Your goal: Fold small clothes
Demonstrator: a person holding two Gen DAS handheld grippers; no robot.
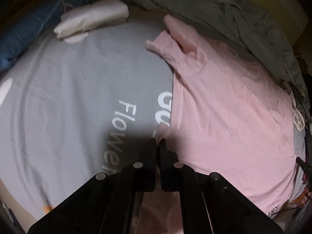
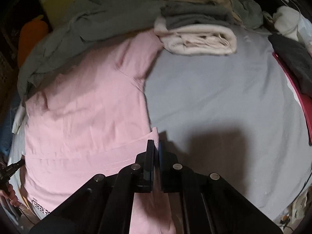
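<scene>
pink shirt [image 1: 224, 105] spread flat on grey bed sheet [image 1: 68, 97], hem toward me. my left gripper [image 1: 157, 142] and right gripper [image 2: 156, 143] each pinch bottom hem corner, jaws pressed together. cloth light, limp, stretchy; hold near seams, keep taut.

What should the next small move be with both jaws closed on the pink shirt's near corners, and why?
Probably carry the hem forward toward the collar end. Both the left gripper and right gripper grip the pink shirt, which lies flat on the grey sheet.
</scene>
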